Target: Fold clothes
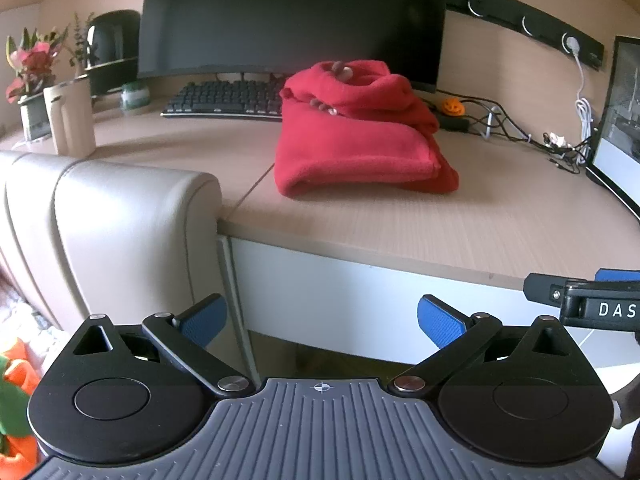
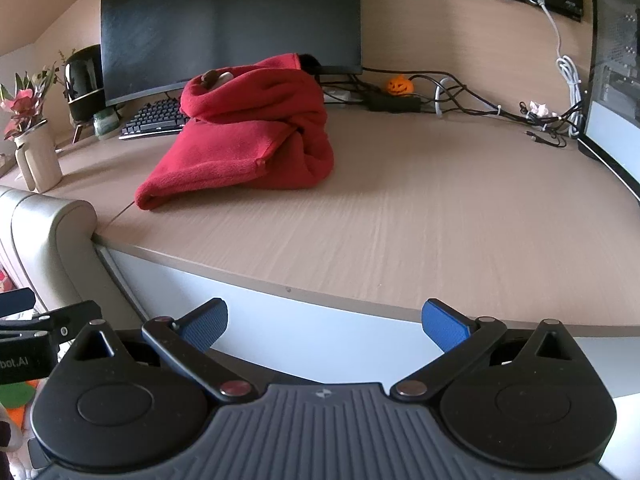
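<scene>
Both claws, left claw [image 1: 322, 320] and right claw [image 2: 324, 322], gape empty, well short of the folded red fleece [image 1: 360, 136] on the desk [image 1: 500, 216].

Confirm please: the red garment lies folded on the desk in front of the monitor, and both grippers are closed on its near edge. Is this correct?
Not quite. The red garment does lie folded on the desk in front of the monitor, but neither gripper holds it. The left wrist view shows the left gripper open, below the desk edge and apart from the cloth; the right wrist view shows the right gripper likewise.
</scene>
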Demonstrator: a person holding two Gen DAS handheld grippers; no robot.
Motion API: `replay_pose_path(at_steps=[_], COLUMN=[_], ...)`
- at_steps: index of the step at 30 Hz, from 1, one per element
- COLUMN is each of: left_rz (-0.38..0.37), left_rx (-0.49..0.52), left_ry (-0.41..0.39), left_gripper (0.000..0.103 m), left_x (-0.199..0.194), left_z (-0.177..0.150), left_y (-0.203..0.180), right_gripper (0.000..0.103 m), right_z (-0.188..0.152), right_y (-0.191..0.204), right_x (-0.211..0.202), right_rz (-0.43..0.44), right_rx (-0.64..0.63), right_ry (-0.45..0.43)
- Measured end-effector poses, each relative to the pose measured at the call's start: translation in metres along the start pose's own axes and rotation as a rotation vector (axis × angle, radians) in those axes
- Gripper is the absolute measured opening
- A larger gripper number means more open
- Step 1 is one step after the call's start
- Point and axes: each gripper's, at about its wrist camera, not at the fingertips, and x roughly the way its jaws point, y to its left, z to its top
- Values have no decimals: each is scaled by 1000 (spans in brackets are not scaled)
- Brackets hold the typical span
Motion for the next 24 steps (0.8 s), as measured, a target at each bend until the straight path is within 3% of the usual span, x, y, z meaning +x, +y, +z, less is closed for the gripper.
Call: replay_pose_path(at_steps=[24], left_rz=[15], left_rx=[-5], left_ry=[9], left_gripper=[103], left_x=[8], left_z=[1], left_y=[7], right_gripper=[103], right_z=[3], right_y=[7], right_x=[10], right_rz=[12], right_rx=[-13], right_ry=[3])
